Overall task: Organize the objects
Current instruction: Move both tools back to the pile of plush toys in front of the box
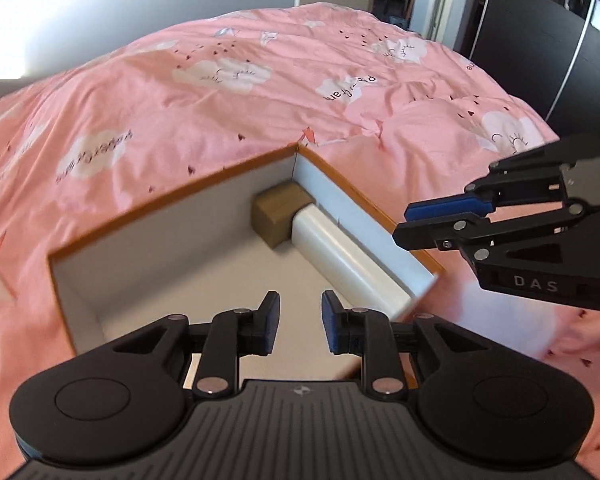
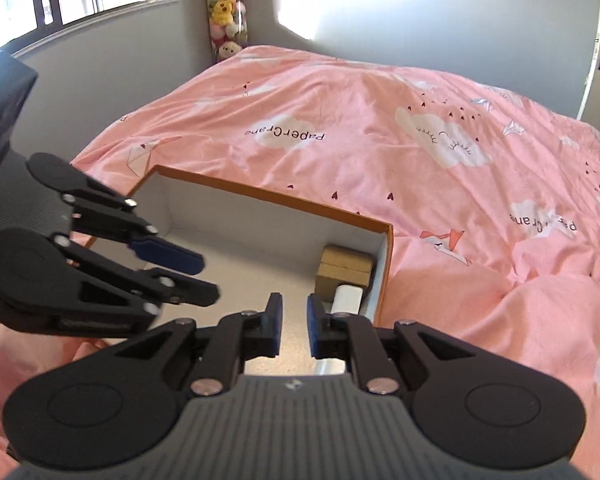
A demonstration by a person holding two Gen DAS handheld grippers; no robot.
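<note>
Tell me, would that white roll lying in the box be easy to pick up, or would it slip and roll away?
The white roll looks smooth and glossy, so it may be slippery. Being round, it would probably roll if nudged, though the box wall alongside it and the small brown carton at its end should hem it in. It seems fairly stiff.
</note>
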